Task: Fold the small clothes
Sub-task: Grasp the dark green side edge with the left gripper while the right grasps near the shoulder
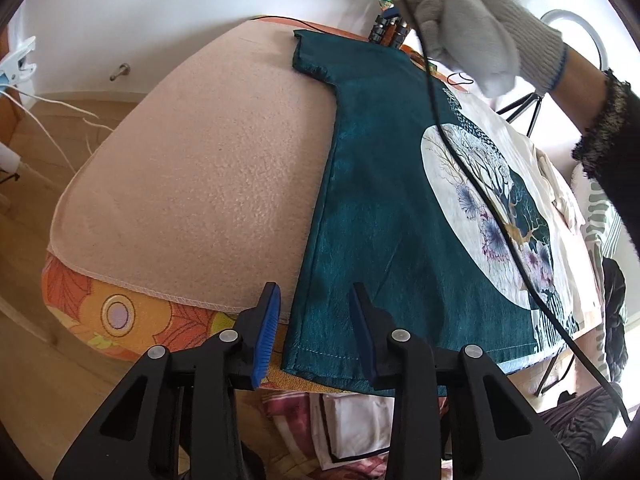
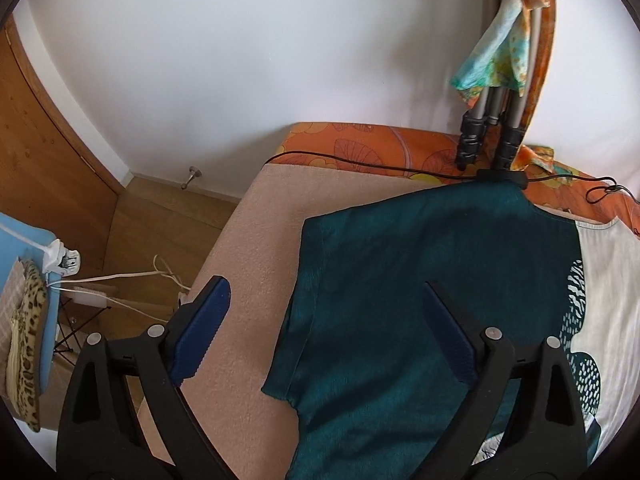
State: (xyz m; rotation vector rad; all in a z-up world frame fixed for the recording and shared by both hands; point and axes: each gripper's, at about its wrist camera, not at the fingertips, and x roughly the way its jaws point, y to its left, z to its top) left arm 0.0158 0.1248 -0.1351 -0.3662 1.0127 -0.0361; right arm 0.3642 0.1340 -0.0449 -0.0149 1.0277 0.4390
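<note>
The bed (image 1: pixel 104 320), with its orange flowered sheet, is seen under everything, and a peach blanket (image 1: pixel 192 168) is spread over it as a folding surface. On the blanket, ahead of both claws, a teal shirt (image 1: pixel 380 216) is laid flat with a pale round tree print, one short sleeve pointing away; the cloth looks thin, slightly shiny and smooth, with few creases. A black cable (image 1: pixel 472 184) is draped across the print. The left claw (image 1: pixel 314 334) is brought low over the near hem corner, jaws part closed with the corner between the blue pads but not visibly pinched, presumably so the edge can be lifted for a fold. The right claw (image 2: pixel 324 332) is held wide open above the sleeve and shoulder, nothing gripped. A gloved hand (image 1: pixel 476 24) is carried high beyond the shirt.
</note>
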